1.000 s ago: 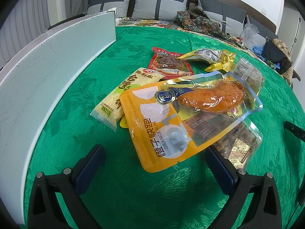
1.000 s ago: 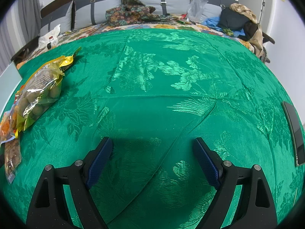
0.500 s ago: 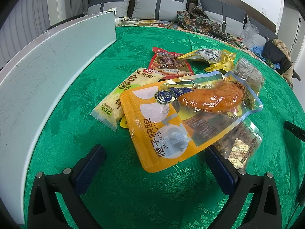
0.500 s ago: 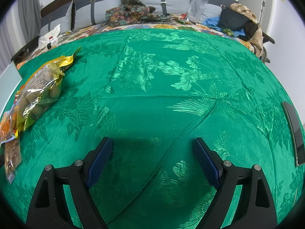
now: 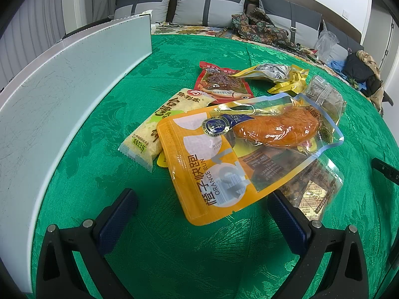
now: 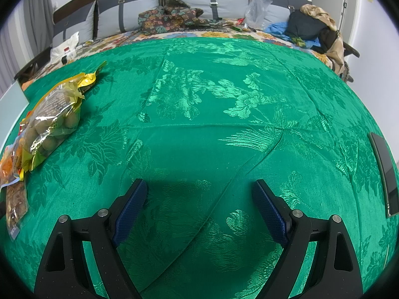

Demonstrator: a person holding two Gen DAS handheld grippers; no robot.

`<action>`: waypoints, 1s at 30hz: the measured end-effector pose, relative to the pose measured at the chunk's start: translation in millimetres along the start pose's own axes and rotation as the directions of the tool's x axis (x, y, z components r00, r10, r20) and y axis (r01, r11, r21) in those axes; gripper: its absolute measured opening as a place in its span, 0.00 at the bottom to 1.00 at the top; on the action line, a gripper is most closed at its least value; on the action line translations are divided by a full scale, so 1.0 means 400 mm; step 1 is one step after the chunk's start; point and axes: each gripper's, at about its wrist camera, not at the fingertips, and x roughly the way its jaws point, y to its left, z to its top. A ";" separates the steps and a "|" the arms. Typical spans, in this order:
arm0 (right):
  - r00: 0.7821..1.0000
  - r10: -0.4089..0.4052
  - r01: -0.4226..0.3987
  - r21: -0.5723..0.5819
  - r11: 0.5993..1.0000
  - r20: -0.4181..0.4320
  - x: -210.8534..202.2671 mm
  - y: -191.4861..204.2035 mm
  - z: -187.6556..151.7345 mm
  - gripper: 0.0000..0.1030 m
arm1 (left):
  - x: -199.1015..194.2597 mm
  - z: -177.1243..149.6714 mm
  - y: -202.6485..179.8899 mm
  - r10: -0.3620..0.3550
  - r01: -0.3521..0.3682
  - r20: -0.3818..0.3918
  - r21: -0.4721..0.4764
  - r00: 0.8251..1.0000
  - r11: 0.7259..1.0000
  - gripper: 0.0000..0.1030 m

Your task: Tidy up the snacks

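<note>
A pile of snack packs lies on the green tablecloth [image 5: 174, 261]. On top is an orange pouch [image 5: 212, 164] with a clear window. Beside it lie a pale yellow pack [image 5: 162, 124], a red pack [image 5: 222, 84], a gold bag [image 5: 274, 73] and a clear bag of brown snacks [image 5: 311, 189]. My left gripper [image 5: 202, 208] is open just in front of the orange pouch, with nothing between its fingers. My right gripper [image 6: 199, 199] is open over bare cloth. In the right wrist view the gold bag [image 6: 52, 119] lies far to the left.
A pale, upright panel [image 5: 57, 94] runs along the left side of the table. A dark flat device [image 6: 384, 174] lies near the right table edge. Behind the table stands a sofa with grey cushions [image 5: 209, 5], clothes and bags.
</note>
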 end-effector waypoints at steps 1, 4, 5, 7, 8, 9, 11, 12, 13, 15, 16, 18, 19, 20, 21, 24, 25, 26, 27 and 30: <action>1.000 0.000 0.000 0.000 1.000 0.000 0.004 0.000 0.004 0.87 | 0.000 0.000 0.000 -0.001 0.001 0.000 0.000 1.000 1.000 1.00; 1.000 0.000 0.000 0.000 1.000 0.000 0.004 0.000 0.004 0.87 | 0.001 0.000 0.000 -0.002 0.002 0.000 -0.001 1.000 1.000 1.00; 1.000 0.000 0.000 0.000 1.000 0.000 0.000 0.000 0.000 0.87 | 0.001 0.000 0.000 -0.002 0.002 0.000 -0.001 1.000 1.000 1.00; 1.000 0.000 0.000 0.000 1.000 0.000 0.001 0.000 0.001 0.87 | 0.001 0.000 0.000 -0.003 0.003 0.001 -0.002 1.000 1.000 1.00; 1.000 0.000 0.000 0.000 1.000 0.000 0.004 0.000 0.004 0.87 | 0.001 0.000 0.000 -0.003 0.003 0.001 -0.002 1.000 1.000 1.00; 1.000 0.000 0.000 0.000 1.000 0.000 0.002 0.000 0.002 0.87 | 0.001 0.000 0.000 -0.003 0.003 0.001 -0.002 1.000 1.000 1.00; 1.000 0.000 0.000 0.000 1.000 0.000 0.005 0.000 0.004 0.87 | 0.001 0.000 0.000 -0.004 0.004 0.001 -0.002 1.000 1.000 1.00; 1.000 0.000 0.000 0.000 1.000 0.000 0.003 0.000 0.003 0.87 | 0.000 0.000 0.000 -0.004 0.004 0.002 -0.003 1.000 1.000 1.00; 1.000 0.000 0.000 0.000 1.000 0.000 0.004 0.000 0.004 0.87 | 0.000 0.000 -0.001 -0.005 0.005 0.002 -0.003 1.000 1.000 1.00; 1.000 0.000 0.000 0.000 1.000 0.000 0.002 0.000 0.002 0.87 | -0.001 -0.001 -0.001 -0.005 0.005 0.002 -0.003 1.000 1.000 1.00; 1.000 0.000 0.000 0.000 1.000 0.000 0.004 0.000 0.004 0.87 | -0.001 -0.001 -0.001 -0.005 0.005 0.002 -0.004 1.000 1.000 1.00; 1.000 0.000 0.000 0.000 1.000 0.000 0.002 0.000 0.002 0.87 | 0.000 -0.001 0.000 -0.006 0.006 0.002 -0.004 1.000 1.000 1.00; 1.000 0.000 0.000 0.000 1.000 0.000 0.003 0.000 0.004 0.87 | -0.001 0.000 -0.001 -0.006 0.006 0.003 -0.004 1.000 1.000 1.00; 1.000 0.000 0.000 0.000 1.000 -0.001 0.003 0.000 0.004 0.87 | -0.001 0.000 -0.001 -0.006 0.006 0.003 -0.004 1.000 1.000 1.00; 1.000 0.000 0.000 0.000 1.000 -0.001 0.001 0.000 0.002 0.87 | -0.001 0.000 -0.001 -0.006 0.006 0.003 -0.004 1.000 1.000 1.00; 1.000 0.000 0.000 0.000 1.000 -0.001 0.001 0.000 0.002 0.87 | 0.000 0.000 -0.001 -0.005 0.005 0.002 -0.003 1.000 1.000 1.00; 1.000 0.000 0.000 0.000 1.000 -0.001 0.003 0.000 0.004 0.87 | 0.000 0.000 0.000 -0.006 0.006 0.002 -0.003 1.000 1.000 1.00; 1.000 0.000 0.000 0.000 1.000 -0.001 0.003 0.000 0.004 0.87 | 0.000 0.000 0.000 -0.005 0.005 0.002 -0.003 1.000 1.000 1.00; 1.000 0.000 0.000 0.000 1.000 -0.001 0.001 0.000 0.002 0.87 | 0.000 0.000 -0.001 -0.004 0.004 0.002 -0.002 1.000 1.000 1.00; 1.000 0.000 0.000 0.000 1.000 -0.001 0.001 0.000 0.002 0.87 | -0.001 0.000 -0.003 -0.002 0.002 0.001 -0.001 1.000 1.000 1.00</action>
